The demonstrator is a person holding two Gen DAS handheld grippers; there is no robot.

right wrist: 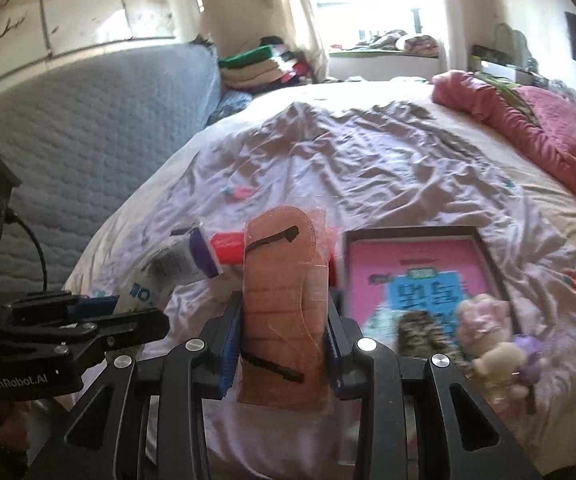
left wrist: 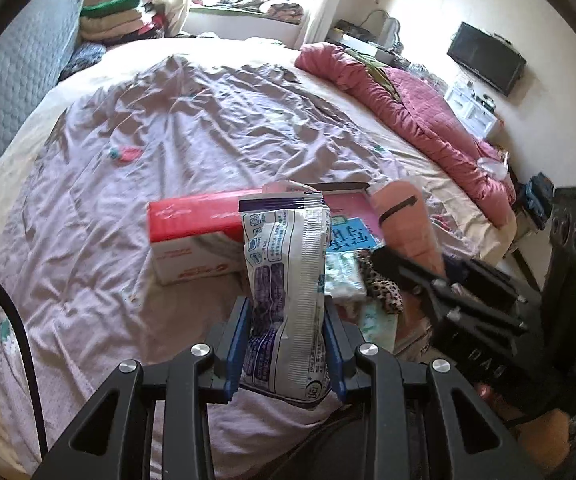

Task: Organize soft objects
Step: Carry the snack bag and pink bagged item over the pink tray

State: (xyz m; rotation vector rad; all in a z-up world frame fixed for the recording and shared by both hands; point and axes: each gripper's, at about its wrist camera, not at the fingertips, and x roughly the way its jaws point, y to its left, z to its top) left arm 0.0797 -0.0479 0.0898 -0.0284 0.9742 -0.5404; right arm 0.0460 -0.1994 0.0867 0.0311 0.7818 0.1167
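Upright, white packet (left wrist: 284, 300) lengthwise in left tongs (left wrist: 286, 350), peach pack (right wrist: 284, 312) likewise in right tongs (right wrist: 280, 350)

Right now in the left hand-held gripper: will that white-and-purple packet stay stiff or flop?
Probably floppy: the white-and-purple packet looks crinkled and pinched in where the left hand-held gripper clamps it. Likely light, since it stands above the pads without drooping. The glossy film may be slippery.

Both wrist cameras look steeply down along their tongs, sharing the rumpled bed (left wrist: 176, 128) close below.
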